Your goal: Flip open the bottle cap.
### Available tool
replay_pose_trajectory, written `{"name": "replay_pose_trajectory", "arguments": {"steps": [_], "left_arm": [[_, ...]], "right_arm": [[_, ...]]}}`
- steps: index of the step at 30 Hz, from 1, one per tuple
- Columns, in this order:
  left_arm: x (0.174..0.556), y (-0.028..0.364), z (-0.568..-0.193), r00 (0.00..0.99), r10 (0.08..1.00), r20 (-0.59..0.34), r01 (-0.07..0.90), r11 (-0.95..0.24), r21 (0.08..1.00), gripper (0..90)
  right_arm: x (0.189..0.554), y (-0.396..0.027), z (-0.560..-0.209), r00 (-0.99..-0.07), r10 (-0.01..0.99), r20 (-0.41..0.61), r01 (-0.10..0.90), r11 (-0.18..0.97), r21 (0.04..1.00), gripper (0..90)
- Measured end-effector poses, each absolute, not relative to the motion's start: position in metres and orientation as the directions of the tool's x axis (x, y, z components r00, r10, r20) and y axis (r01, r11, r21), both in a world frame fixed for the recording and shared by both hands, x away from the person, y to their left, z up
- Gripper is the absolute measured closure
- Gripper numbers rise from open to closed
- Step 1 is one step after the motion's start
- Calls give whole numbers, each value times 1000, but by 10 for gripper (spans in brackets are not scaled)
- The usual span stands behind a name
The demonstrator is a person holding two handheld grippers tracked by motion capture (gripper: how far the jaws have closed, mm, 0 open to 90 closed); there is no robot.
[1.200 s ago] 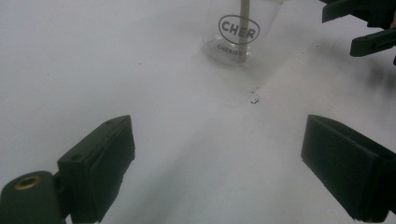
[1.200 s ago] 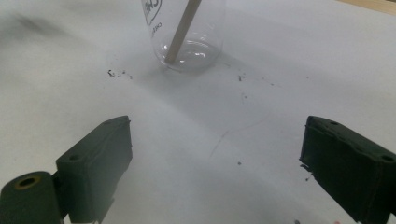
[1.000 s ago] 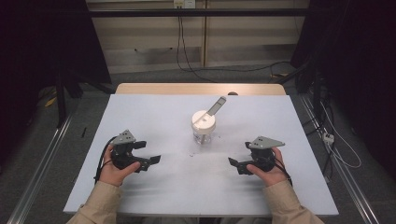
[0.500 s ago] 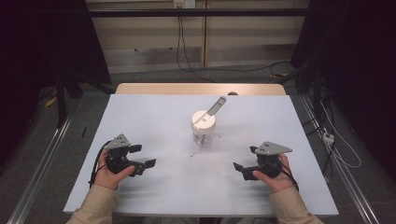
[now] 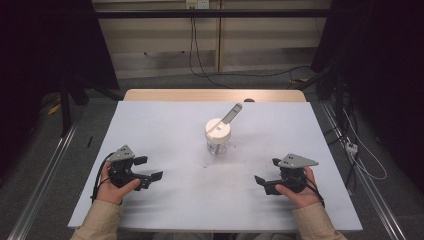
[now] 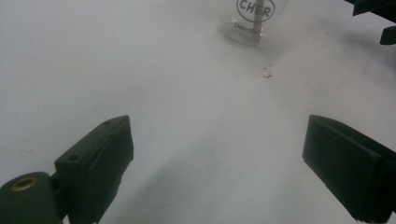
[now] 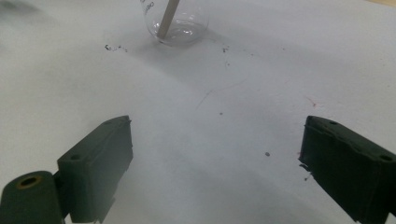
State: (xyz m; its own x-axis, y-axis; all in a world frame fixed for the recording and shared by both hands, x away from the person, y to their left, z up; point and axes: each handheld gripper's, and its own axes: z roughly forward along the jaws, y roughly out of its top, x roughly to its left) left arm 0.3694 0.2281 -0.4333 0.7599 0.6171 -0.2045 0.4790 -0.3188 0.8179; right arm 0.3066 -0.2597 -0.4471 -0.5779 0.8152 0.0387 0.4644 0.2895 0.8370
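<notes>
A clear glass jar stands upright near the middle of a white-covered table, a little toward the far edge, with a round white lid on top. A flat, pale stick runs through the lid; its long axis is tilted, the free upper end pointing up, away from the person and to their right, while the lower end rests against the inside bottom of the jar, as the right gripper view shows. In the left gripper view the jar's lower wall carries printed letters, partly cut off at the top edge. The left gripper sits in the person's left hand near the front left of the table, its two black jaws wide apart and holding nothing, aimed toward the table's centre. The right gripper, in the right hand near the front right, mirrors it, its jaws likewise spread wide and empty, aimed inward. Both grippers are well apart from the jar, with bare tabletop between. A few small dark specks lie on the cover just in front of the jar, and faint marks lie close to its base. Beyond the table's far edge, cables hang against a pale wall.
</notes>
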Motion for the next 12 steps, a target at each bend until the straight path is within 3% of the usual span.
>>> {"name": "replay_pose_trajectory", "arguments": {"steps": [12], "left_arm": [[368,235,-436,751,630,-198,484,-320,814,75]], "right_arm": [[307,-261,-447,-577,816,38,462,287,839,91]]}}
